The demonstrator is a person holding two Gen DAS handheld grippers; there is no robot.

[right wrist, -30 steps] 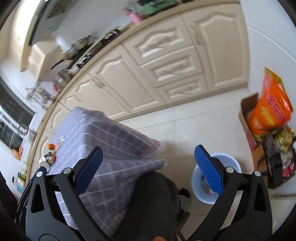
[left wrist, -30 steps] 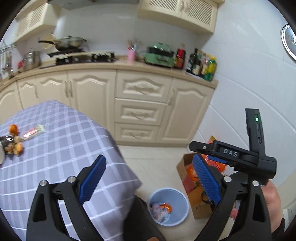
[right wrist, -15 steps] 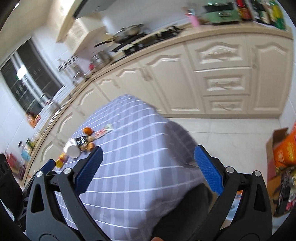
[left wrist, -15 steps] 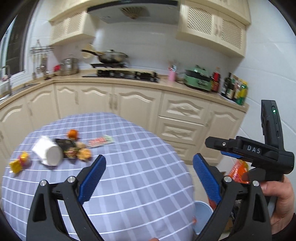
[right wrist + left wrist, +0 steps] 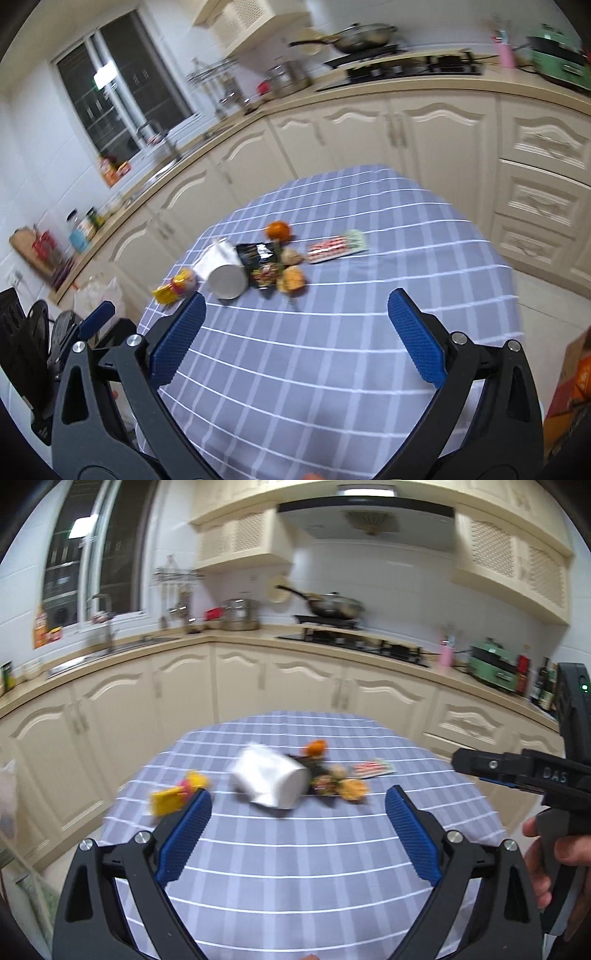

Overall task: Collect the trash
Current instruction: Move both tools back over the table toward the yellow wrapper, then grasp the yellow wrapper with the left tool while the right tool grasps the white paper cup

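Trash lies in a loose row on the round table with the purple checked cloth (image 5: 295,856) (image 5: 332,354). A white paper cup (image 5: 271,779) (image 5: 224,274) lies tipped on its side. Left of it sits a yellow wrapper (image 5: 173,794) (image 5: 173,287). Right of it are a black snack bag (image 5: 260,264) (image 5: 319,781), orange peel pieces (image 5: 352,786) (image 5: 291,278), a small orange (image 5: 316,746) (image 5: 278,229) and a flat red-and-white packet (image 5: 371,768) (image 5: 338,246). My left gripper (image 5: 298,805) is open and empty, short of the cup. My right gripper (image 5: 297,314) is open and empty too, above the cloth.
Cream kitchen cabinets and a worktop (image 5: 332,646) with a hob, pans and bottles curve behind the table. A hand holds the right gripper's handle (image 5: 554,782) at the right edge of the left wrist view. A cardboard box (image 5: 570,380) stands on the floor at the right.
Both cameras have swung up and left, from the floor bin and box to the table. The trash now sits centred ahead of both open grippers.
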